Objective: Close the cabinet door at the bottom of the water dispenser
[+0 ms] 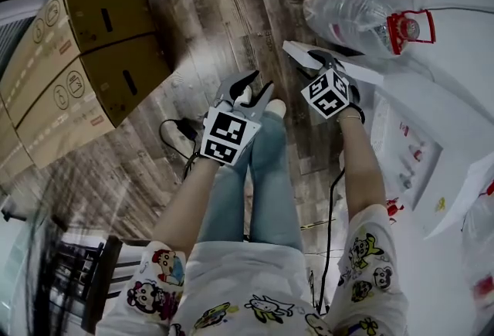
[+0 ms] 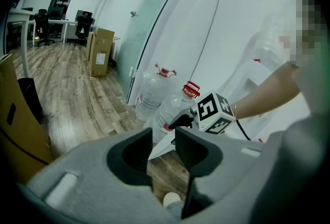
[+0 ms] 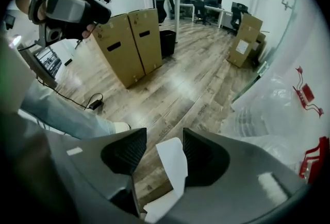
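Observation:
The white cabinet door stands swung out from the bottom of the white water dispenser, its free corner pointing left over the wood floor. My right gripper points steeply down at that corner. In the right gripper view the door's edge stands between the jaws of the right gripper. It lies close to the right pad with a gap on the left, so the gripper is open. My left gripper hangs open and empty to the left of the door, above the person's shoe. Past its jaws the left gripper view shows the door's corner.
Two large water bottles with red handles lie behind the door against the wall. Stacked cardboard boxes stand at the left. A black cable and power adapter lie on the floor near the person's legs. A dark chair is at the lower left.

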Motion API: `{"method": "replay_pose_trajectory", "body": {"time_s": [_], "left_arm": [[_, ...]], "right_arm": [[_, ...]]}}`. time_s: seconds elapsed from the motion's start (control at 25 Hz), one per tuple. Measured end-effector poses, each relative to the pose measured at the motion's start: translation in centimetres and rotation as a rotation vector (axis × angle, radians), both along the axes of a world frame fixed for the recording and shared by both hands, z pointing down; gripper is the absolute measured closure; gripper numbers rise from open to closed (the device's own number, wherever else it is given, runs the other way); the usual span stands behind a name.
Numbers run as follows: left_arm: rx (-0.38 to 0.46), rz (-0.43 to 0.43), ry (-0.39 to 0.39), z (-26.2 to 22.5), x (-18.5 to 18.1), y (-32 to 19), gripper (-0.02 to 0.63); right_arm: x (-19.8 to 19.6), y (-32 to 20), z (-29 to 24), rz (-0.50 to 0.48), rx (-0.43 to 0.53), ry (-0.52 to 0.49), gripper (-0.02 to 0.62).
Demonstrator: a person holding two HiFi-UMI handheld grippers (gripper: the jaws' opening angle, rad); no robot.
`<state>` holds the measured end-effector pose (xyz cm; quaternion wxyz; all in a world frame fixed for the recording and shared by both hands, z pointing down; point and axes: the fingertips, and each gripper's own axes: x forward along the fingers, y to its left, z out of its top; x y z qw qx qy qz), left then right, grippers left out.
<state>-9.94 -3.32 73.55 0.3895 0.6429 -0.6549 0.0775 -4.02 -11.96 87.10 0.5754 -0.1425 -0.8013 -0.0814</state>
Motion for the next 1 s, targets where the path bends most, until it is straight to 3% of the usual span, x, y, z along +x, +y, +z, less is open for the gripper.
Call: {"method": "replay_pose_trajectory", "body": {"time_s": [0.44,0.56,1.0], "left_arm": [[-0.007,0.023,0.027,1.2,-0.2,0.3,0.469],[-0.005,0.023,0.028,1.2,-0.6,0.2,0.469],[0.010,0.097,0.034,1.5,0.2,-0.2,0.469]], "right_arm": [[0.8,-0.1,3.1,-0.117,0.109,0.130,0.388],[1.0,0.0,3.1,-0.118,0.130,0.132,0.414],[3.9,3.3,3.2,-0.073,0.129,0.138,0.407]]}}
